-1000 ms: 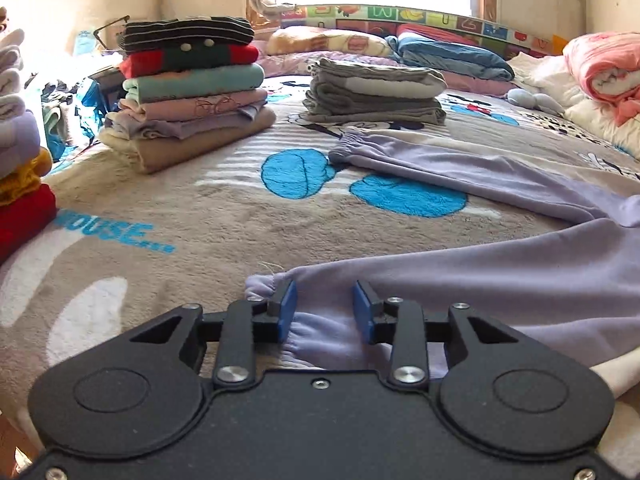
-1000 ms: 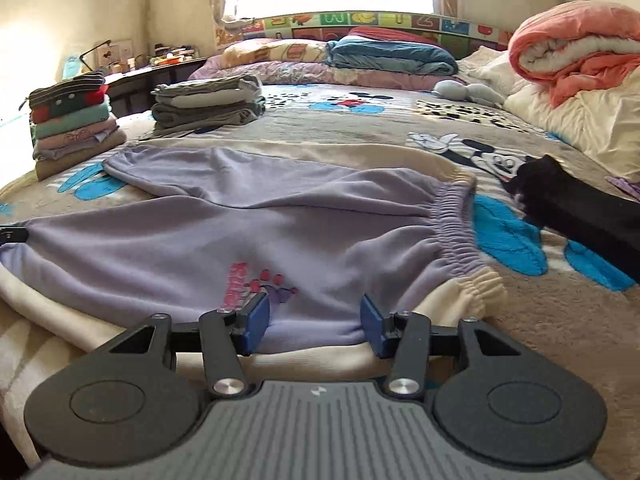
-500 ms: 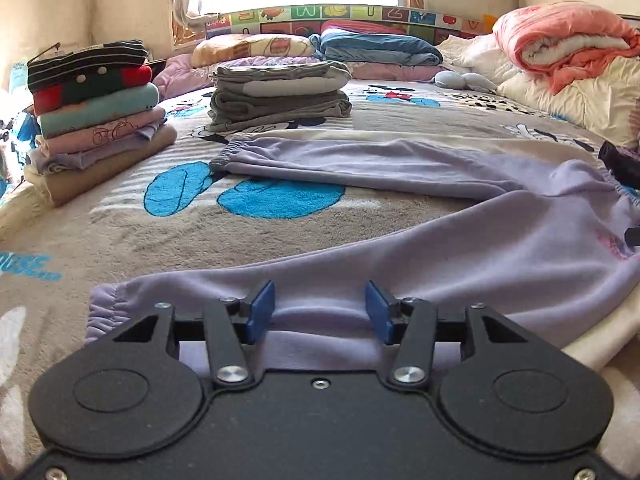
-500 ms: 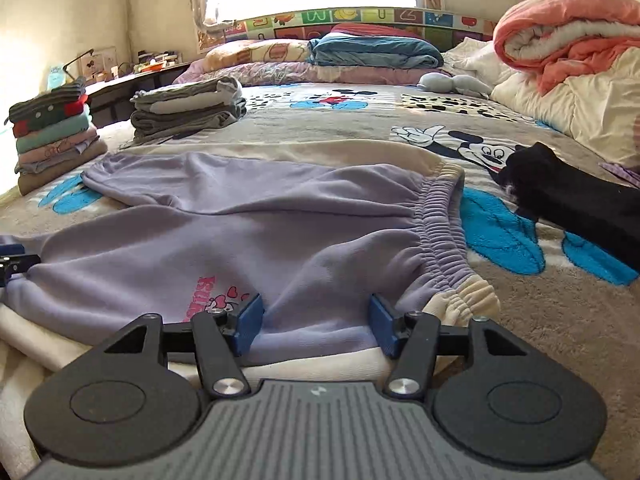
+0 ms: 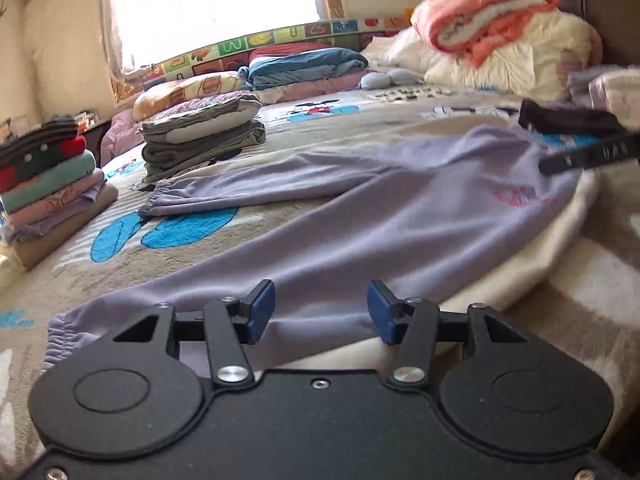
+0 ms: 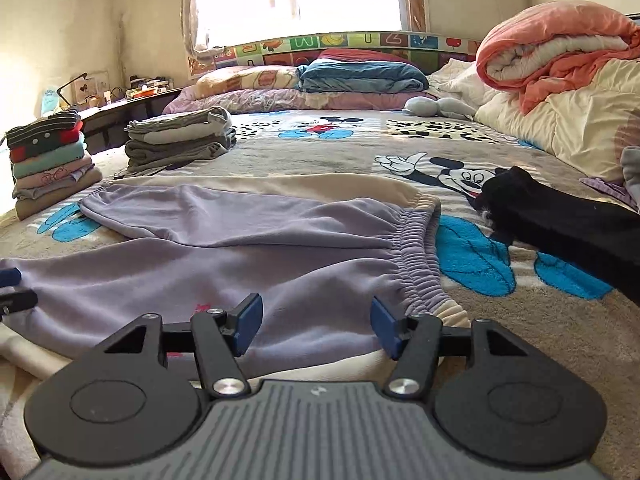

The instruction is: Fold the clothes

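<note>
The lilac trousers (image 6: 256,264) are lying flat on the cartoon blanket (image 6: 472,264) of the bed, waistband (image 6: 416,252) to the right and both legs running to the left, with a cream garment (image 6: 280,182) showing under them along the edges. The left gripper (image 5: 321,308) is hovering over the near leg, a bit in from its cuff (image 5: 68,332), and its blue pads are standing apart w/ cloth below them but nothing pinched. The right gripper (image 6: 316,322) is sitting at the near edge by the waistband; its jaws are opening right now, and the cloth is between and under them, not pressed. In my judgement the step in hand is taking a new hold on the near edge, to fold the near leg over the far leg (image 5: 256,184). To do it well, both grippers should be pinching only the lilac layer, not the cream one below, approx. at the same line of the edge, so the fold is coming straight. Lifting low and carrying both ends together is keeping the cloth from dragging or wrinkling. The folded stacks (image 6: 48,168) at the far left and the black garment (image 6: 560,228) at the right are well apart, so no obstacle there.
</note>
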`<state>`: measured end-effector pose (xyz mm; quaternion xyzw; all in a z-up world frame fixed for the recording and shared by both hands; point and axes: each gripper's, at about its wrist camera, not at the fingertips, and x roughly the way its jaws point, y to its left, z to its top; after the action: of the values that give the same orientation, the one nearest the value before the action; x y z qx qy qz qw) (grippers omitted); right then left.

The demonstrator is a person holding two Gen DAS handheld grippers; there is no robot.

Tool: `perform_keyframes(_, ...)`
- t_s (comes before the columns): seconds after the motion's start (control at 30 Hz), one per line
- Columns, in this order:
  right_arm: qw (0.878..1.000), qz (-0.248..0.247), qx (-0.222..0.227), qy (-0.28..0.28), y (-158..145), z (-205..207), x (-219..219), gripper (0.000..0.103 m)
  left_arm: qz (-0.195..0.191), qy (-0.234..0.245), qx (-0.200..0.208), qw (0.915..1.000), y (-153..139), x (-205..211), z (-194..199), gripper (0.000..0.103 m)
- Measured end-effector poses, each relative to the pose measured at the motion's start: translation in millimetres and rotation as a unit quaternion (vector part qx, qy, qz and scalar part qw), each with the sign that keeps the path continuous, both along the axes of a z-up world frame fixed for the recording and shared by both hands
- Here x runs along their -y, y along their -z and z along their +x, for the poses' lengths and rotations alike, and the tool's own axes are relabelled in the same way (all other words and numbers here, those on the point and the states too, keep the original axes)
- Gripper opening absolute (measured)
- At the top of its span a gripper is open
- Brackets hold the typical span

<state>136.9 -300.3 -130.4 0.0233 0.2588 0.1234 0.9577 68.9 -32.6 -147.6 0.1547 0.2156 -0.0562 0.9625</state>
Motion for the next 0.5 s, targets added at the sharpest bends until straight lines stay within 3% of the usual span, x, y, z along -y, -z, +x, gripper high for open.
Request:
perform_keyframes(0.03,1.0,0.003,0.002,-0.004,-0.6,-2.0,-1.1,0.06,0.024,0.006,0.015,0.9996,0.7,7.3,-7.3,0.05)
perform_keyframes(0.1,1.0,0.006,0.006,-0.017,-2.9,-6.6,-3.6,0.06,0.033,0.012,-0.02,0.9992,5.5,11.7,-4.0,0.05)
perform_keyframes(0.13,1.0,0.006,0.008,-0.026,-4.6,-9.1,-5.3,0.061,0.026,0.012,-0.045,0.9986,10.6,10.7,0.0,0.049)
perform_keyframes(0.3,0.997,0.004,0.027,-0.075,-11.9,-22.9,-18.7,0.063,-0.009,-0.024,-0.02,0.9995,2.6,3.9,-10.5,0.05)
perform_keyframes(0.4,0.992,0.015,0.025,-0.124,-12.3,-33.4,-35.8,0.062,-0.035,-0.038,-0.053,0.9972,8.2,-1.9,-7.8,0.057)
perform_keyframes(0.5,0.987,-0.029,0.0,-0.161,-1.6,-39.6,-68.1,0.062,-0.053,-0.051,-0.074,0.9945,4.9,-9.1,-8.1,0.058)
